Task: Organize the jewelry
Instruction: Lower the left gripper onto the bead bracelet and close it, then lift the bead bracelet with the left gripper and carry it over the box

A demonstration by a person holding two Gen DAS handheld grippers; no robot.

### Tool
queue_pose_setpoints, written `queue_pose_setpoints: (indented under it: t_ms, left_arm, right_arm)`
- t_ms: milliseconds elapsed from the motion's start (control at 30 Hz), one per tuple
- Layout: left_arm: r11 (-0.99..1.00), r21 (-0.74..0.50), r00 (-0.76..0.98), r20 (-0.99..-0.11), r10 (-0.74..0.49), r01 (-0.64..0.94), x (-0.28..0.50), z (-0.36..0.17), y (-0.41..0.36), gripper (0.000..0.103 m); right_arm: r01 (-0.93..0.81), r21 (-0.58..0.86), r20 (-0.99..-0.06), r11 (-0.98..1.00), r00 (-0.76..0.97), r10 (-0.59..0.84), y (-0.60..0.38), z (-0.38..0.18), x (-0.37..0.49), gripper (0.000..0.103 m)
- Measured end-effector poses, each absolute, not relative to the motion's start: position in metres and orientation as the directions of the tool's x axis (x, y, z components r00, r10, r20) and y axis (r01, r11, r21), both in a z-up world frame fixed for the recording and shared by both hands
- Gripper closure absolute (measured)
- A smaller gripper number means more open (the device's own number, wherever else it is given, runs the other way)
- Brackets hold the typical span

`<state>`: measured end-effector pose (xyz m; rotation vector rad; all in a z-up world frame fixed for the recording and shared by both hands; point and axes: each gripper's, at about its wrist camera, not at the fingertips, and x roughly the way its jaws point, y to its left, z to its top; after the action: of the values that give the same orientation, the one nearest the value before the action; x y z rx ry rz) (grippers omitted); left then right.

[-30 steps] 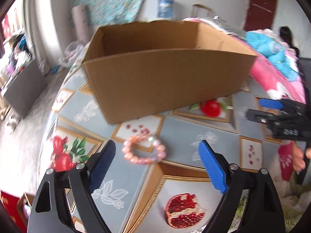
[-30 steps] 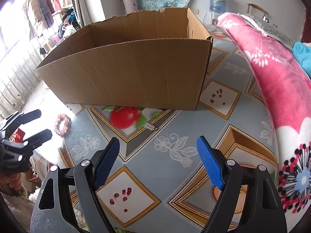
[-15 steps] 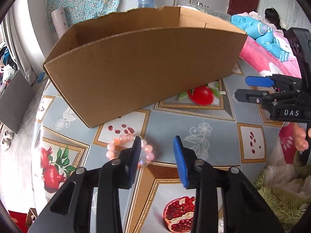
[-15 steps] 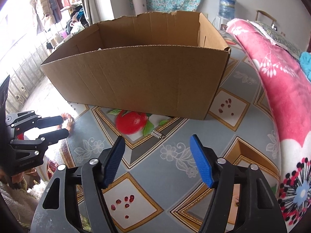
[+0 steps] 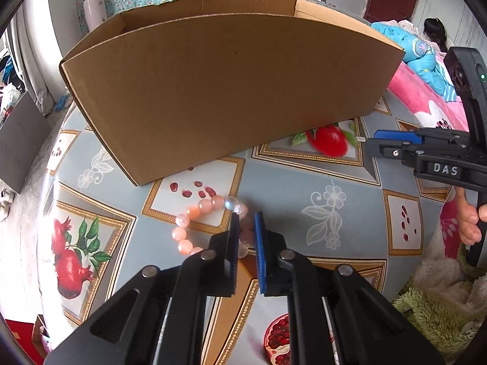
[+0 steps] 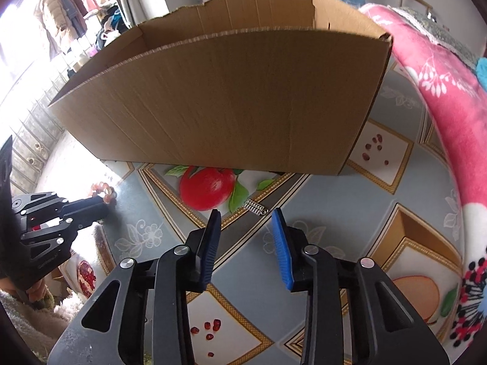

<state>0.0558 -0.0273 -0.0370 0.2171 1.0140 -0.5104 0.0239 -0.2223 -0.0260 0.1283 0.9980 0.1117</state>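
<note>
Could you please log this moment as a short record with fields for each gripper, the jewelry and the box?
left gripper: jaws just closing, pinched on the pink bead bracelet
right gripper: jaws just closing, nothing between them yet
small metal spring-like piece: on the tablecloth just ahead of the right gripper, apart from its pads
bracelet: lying on the tablecloth, in front of the box's left corner
cardboard box: open-topped, upright behind both items; contents not visible

Bracelet [image 5: 197, 213] partly hidden behind fingers [image 5: 232, 243].
</note>
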Motion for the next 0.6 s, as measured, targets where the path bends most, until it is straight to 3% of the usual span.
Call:
queue_pose_setpoints:
  t_ms: [200,600]
  left_arm:
    - [0.864,-0.066,0.422,-0.853,-0.308,0.498,0.057,-0.037,-0.026,0.093]
    - [0.865,-0.071,0.42,-0.853,-0.311,0.496,0.057,-0.037,-0.027,0.093]
  right_arm:
    - [0.001,0.105,-0.822,0.994,0.564,0.086,-0.214,-0.028,0.031,0.075]
    - [0.026,0.022,-0.804,0.999,0.594,0.002,-0.199,-0.028,0.03,0.09]
